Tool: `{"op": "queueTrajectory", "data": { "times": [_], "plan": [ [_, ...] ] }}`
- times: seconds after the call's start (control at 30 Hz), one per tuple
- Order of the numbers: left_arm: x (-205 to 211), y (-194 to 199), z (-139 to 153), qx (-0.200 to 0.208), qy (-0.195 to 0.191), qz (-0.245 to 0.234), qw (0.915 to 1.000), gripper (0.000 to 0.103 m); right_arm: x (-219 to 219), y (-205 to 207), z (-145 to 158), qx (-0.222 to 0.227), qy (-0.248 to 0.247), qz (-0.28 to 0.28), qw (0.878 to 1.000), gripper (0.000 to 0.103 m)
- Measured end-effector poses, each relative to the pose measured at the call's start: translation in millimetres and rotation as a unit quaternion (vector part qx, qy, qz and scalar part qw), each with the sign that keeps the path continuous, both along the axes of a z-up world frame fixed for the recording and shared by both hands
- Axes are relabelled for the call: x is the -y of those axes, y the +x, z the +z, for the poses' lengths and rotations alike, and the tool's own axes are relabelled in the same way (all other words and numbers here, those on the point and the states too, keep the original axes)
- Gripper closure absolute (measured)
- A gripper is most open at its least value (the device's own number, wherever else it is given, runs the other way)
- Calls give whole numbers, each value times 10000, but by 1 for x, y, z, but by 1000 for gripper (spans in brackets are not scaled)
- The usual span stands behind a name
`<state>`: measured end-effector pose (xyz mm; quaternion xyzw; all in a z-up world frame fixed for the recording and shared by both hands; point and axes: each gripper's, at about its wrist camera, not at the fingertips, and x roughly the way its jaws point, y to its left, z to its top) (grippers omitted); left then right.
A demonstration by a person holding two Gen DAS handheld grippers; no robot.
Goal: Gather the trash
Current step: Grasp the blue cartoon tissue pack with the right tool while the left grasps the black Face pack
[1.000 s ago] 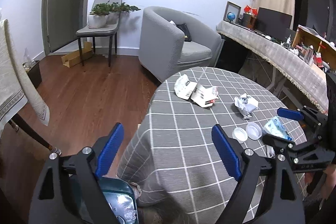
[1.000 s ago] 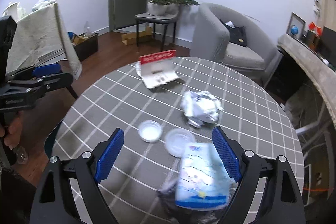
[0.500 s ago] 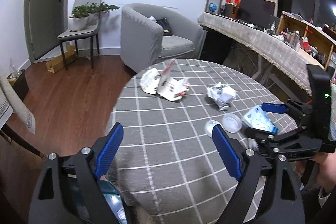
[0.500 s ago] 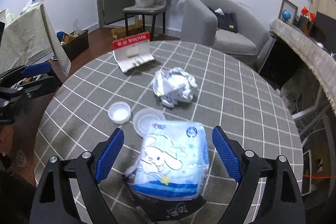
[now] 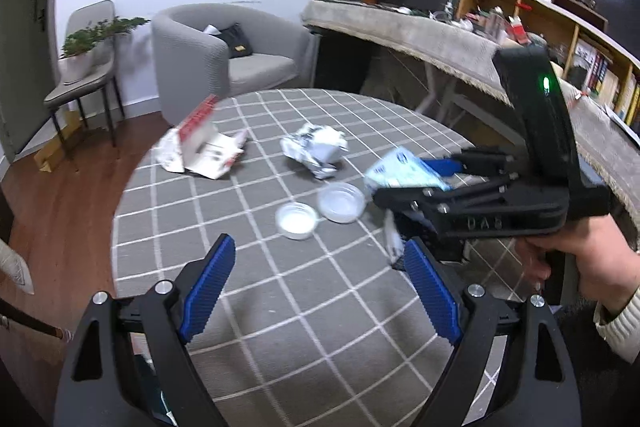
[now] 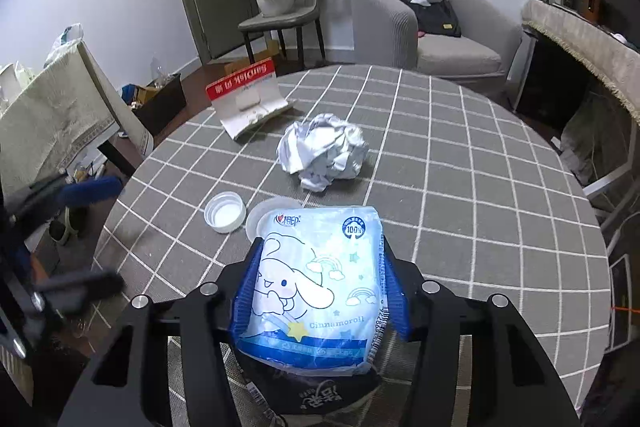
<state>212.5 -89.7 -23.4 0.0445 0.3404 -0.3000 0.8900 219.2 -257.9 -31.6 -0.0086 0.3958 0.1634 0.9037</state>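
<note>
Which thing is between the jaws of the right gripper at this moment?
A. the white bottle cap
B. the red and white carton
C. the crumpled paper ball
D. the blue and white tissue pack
D: the right gripper has its blue pads pressed on both sides of the tissue pack.

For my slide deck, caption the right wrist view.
Right gripper shut on a blue tissue pack above the checked table.

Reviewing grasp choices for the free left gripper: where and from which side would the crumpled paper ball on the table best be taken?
Grip the crumpled paper ball across its widest middle, coming from above and the near side. It is a loose, irregular lump standing alone on the checked tablecloth, so the wide-open left gripper can probably straddle it; the two white caps lie nearer, so descend past them.
</note>
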Motion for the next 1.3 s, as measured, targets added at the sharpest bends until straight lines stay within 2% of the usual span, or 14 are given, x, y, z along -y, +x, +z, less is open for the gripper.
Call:
{"op": "queueTrajectory", "data": {
  "times": [0.37,0.67,0.87,1.1,1.23,1.27,1.3],
  "plan": [
    [41,1,-12,-302,12,-462,9985,13,33,-1,10,159,335,-292,9989,49],
    [76,-1,-22,-479,287,-736,9957,10,62,-5,10,153,532,-519,9971,49],
    [99,0,-26,-526,582,-799,9937,10,75,-7,9,146,530,-606,9966,49],
    [114,3,-35,-517,1027,-645,9913,10,84,-9,9,147,513,-638,9965,49],
    [116,5,-37,-500,1093,-540,9913,21,84,-10,10,169,513,-644,9965,49],
    [116,6,-37,-488,1093,-519,9915,28,85,-10,11,173,527,-647,9964,49],
    [114,6,-35,-463,1091,-483,9918,29,84,-10,12,181,540,-649,9963,49]
  ]
}}
